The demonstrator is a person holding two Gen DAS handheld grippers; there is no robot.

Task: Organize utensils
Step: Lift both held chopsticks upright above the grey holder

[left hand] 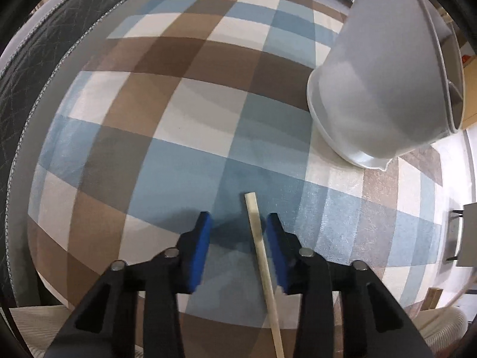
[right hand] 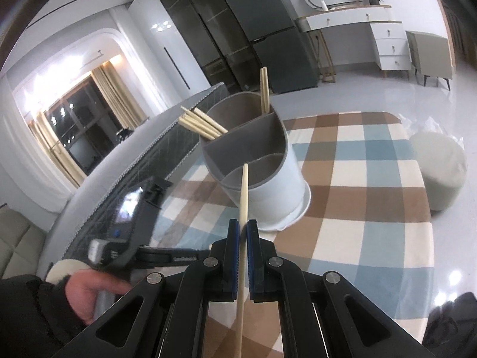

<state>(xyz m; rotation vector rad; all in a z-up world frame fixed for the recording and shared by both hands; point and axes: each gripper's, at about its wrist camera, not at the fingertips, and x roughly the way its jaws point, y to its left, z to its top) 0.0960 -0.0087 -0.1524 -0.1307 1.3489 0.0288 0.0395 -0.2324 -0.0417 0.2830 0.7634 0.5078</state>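
My right gripper [right hand: 243, 226] is shut on a wooden chopstick [right hand: 244, 191], whose thin tip points up at the front compartment of a white utensil holder [right hand: 277, 191] with grey dividers. Several chopsticks [right hand: 199, 122] lean in its left compartment and two chopsticks [right hand: 264, 92] stand in the back one. In the left wrist view my left gripper [left hand: 238, 223] is open, and a chopstick [left hand: 262, 256] lies between its blue pads, close to the right pad, on the glass. The holder [left hand: 378, 83] stands at the upper right there.
The holder stands on a glass table [right hand: 167, 208] over a checked rug [right hand: 357, 208]. A dark mattress edge [left hand: 35, 59] runs along the left. A round white pouf [right hand: 438, 173], a fridge [right hand: 268, 29] and a white desk [right hand: 357, 21] stand beyond.
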